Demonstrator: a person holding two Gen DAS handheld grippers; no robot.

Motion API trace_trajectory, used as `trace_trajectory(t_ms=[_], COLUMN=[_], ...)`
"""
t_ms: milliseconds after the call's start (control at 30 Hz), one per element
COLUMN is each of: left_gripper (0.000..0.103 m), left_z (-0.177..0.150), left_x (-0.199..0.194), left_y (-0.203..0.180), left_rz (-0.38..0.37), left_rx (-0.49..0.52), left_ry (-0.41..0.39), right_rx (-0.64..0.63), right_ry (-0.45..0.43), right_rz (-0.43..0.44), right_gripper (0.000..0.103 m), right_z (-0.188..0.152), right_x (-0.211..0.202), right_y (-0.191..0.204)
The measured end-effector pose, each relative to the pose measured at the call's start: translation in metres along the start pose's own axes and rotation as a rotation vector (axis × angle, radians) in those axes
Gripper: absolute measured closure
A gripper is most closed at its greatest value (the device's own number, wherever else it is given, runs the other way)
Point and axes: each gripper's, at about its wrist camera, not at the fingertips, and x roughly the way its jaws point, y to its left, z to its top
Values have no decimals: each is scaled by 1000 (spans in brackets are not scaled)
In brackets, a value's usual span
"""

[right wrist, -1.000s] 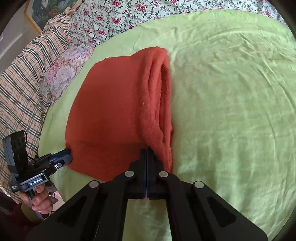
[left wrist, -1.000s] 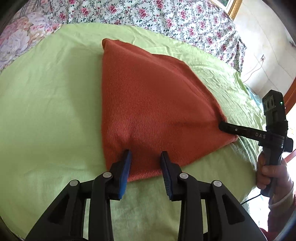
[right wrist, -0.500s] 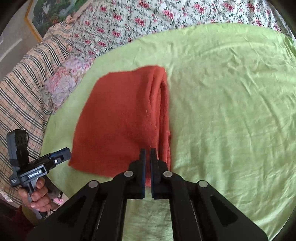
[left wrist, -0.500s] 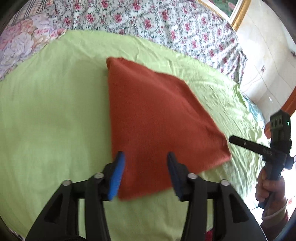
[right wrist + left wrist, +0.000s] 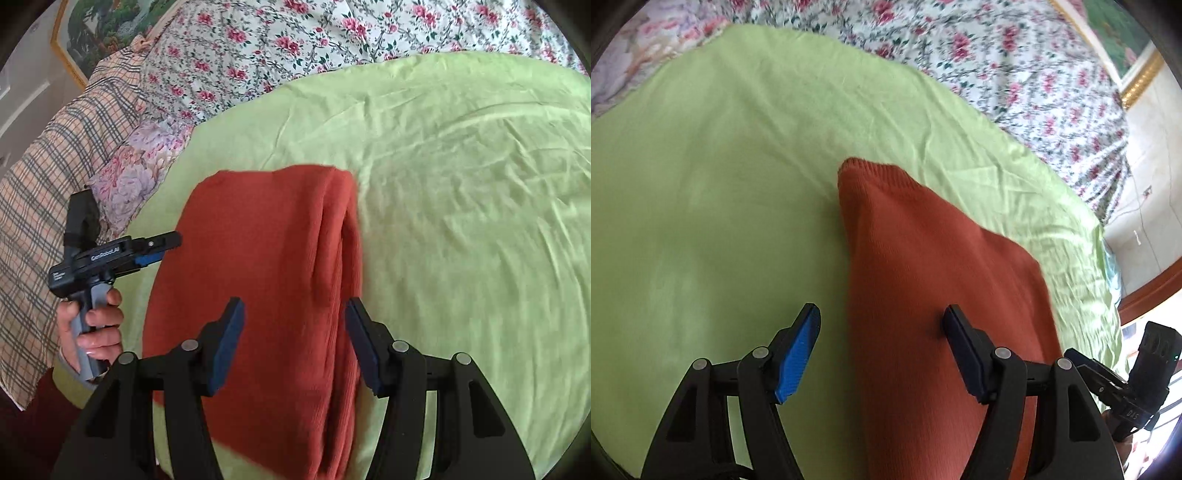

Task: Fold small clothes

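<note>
Lime-green sheet (image 5: 461, 192) covers the bed, with a rose-print quilt (image 5: 295, 40) bunched behind it, a plaid blanket (image 5: 48, 177) off to one side, and a framed picture (image 5: 99, 26) on the wall. On the green sheet lies the folded rust-orange knit garment (image 5: 266, 273) (its layered edges stacked along one side). The left gripper (image 5: 879, 347) hovers above the garment's near edge, jaws spread and having just been opening, one finger over bare sheet, the other over the knit; nothing is pinched. The right gripper (image 5: 293, 343) likewise stands with jaws apart, just opened, straddling the stacked fold without pressing it. A hand (image 5: 92, 325) grips the left gripper's handle beside the garment's edge.
</note>
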Motion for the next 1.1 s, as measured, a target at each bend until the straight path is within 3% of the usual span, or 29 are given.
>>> trace_trajectory(t_ms=[100,167,200,233,267,367,467,600,800,933,1100], left_gripper=[33,38,44,69,87,94,95,95,92,90,84], left_z=[19,29,34,38,42,48,53,58,60,48,7], left_x=[15,23,27,30,33,32,35,47,46,10,-39], left_y=[0,-1,-2,-3,-4,-9,-9,-7,-8,-11,-27], left_rz=[25,36,37,35,34,88,113,145,190,205,181], left_rx=[10,18,22,27,34,80,80,79,65,35,49], left_ry=[0,-9,-17,-21,-20,-73,-97,-92,-87,-137,-193], right_rx=[23,26,21,18,17,0,-14,-16,-38,17,38], right_ry=[4,14,30,55,75,39,0,57,53,47,-6], right_rz=[16,22,24,26,23,32,19,-25,-73,-62,-114], right_gripper=[45,54,61,81,91,92,92,92,92,90,90], right_z=[23,37,41,43,45,49,48,39,36,36,25], right_x=[18,33,41,50,56,50,39,62,64,54,18], right_y=[-12,-18,-19,-20,-21,-18,-15,-26,-24,-28,-20])
